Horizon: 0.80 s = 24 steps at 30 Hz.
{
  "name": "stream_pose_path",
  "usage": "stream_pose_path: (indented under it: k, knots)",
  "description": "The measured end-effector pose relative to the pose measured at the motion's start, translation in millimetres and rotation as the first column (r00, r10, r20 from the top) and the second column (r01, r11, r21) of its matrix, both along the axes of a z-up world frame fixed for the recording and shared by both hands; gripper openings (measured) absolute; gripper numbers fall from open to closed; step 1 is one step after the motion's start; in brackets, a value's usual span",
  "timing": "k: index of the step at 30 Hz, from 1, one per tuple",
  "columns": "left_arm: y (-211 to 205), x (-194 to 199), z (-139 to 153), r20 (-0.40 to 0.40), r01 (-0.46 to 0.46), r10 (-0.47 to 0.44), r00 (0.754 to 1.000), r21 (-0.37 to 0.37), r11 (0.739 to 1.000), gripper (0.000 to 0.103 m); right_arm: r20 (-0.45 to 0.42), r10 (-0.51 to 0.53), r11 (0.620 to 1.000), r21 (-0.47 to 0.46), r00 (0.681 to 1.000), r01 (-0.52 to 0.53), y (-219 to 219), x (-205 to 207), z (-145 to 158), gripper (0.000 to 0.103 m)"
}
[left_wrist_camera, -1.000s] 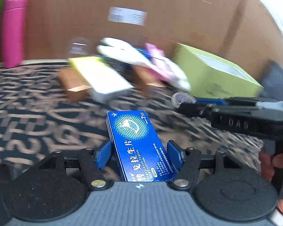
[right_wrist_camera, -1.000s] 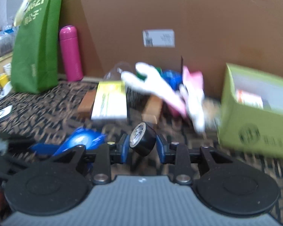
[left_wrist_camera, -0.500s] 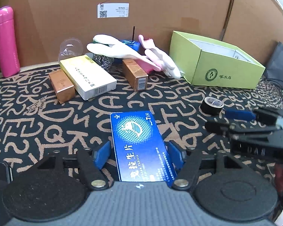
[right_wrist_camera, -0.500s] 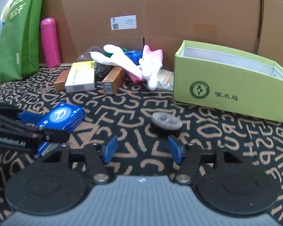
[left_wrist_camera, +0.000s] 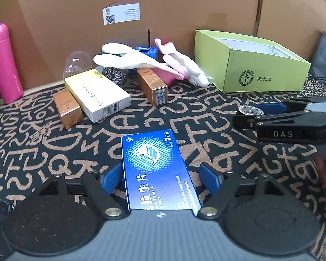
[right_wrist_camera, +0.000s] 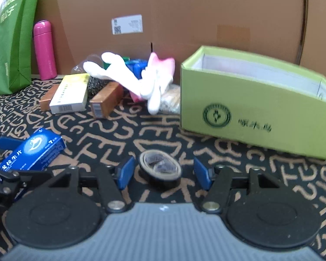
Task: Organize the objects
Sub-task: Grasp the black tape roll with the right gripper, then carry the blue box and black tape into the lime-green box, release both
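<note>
A tall cardboard wall point(right_wrist_camera: 184, 10) closes the back of the scene, and a black mat point(left_wrist_camera: 32, 148) with tan letters covers the floor in front of it. On the far right the green box point(right_wrist_camera: 260, 117) stands open at the top, probably the place where the loose things should go. A green bag point(right_wrist_camera: 8, 41) and a pink bottle point(right_wrist_camera: 44, 50) stand at the far left, against the wall and away from the work.

Between them lies a heap: white and pink gloves point(left_wrist_camera: 145, 62) over a dark scrubber point(left_wrist_camera: 114, 75), a white carton point(left_wrist_camera: 97, 95) that leans on a copper box point(left_wrist_camera: 67, 108), and a second copper box point(left_wrist_camera: 152, 87) beside it. This heap is not sorted yet.

The blue tablet box point(left_wrist_camera: 156, 169) lies flat on the mat between the fingers of the left gripper point(left_wrist_camera: 160, 176). The jaws are spread, with a small gap on each side, so nothing is pinched.

The tape roll point(right_wrist_camera: 159, 169) lies flat on the mat, near the green box, between the fingers of the right gripper point(right_wrist_camera: 164, 174). These jaws are spread too and do not touch it.

I judge that both things are framed for a grasp or have just been put down.
</note>
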<state>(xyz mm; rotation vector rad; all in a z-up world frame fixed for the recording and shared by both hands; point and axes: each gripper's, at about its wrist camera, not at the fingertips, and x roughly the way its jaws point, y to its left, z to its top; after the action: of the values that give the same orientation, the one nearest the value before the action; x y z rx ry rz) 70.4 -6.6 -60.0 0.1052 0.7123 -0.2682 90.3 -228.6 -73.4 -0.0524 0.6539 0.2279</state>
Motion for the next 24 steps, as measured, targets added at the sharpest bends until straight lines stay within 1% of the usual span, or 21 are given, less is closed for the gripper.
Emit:
stream_pose_path:
  k: [1, 2, 7, 9, 13, 18, 21, 24]
  knots:
    - [0, -1, 0, 0.007, 0.003, -0.003, 1.0, 0.001, 1.0, 0.072, 0.004, -0.004, 1.0, 0.011, 1.0, 0.004, -1, -1, 0, 0.04]
    - [-1, -1, 1, 0.011, 0.008, -0.008, 1.0, 0.003, 1.0, 0.062, 0.012, -0.008, 1.0, 0.016, 1.0, 0.008, -2, -4, 2, 0.04]
    - [-7, 0, 6, -0.008, 0.031, -0.031, 0.999, -0.01, 0.999, 0.061, 0.016, -0.015, 1.0, 0.021, 1.0, 0.015, -1, -13, 2, 0.04]
    - [-12, -2, 12, -0.002, 0.052, -0.052, 0.999, -0.025, 0.998, 0.061, 0.026, -0.022, 0.999, 0.029, 0.999, 0.021, -3, -17, 6, 0.04]
    - [-28, 1, 40, 0.066, 0.104, -0.101, 0.993, -0.05, 0.993, 0.061, 0.077, -0.029, 0.998, 0.053, 0.997, 0.025, -13, -28, 25, 0.04]
    - [-61, 19, 85, 0.153, 0.176, -0.159, 0.975, -0.105, 0.979, 0.061, 0.197, -0.074, 0.997, 0.025, 0.978, 0.071, -40, -38, 65, 0.04]
    - [-89, 34, 109, 0.196, 0.232, -0.206, 0.959, -0.122, 0.965, 0.061, 0.243, -0.121, 0.992, 0.002, 0.962, 0.124, -63, -32, 85, 0.04]
    - [-123, 54, 125, 0.228, 0.261, -0.233, 0.945, -0.105, 0.96, 0.061, 0.274, -0.175, 0.982, -0.024, 0.946, 0.189, -87, -16, 100, 0.04]
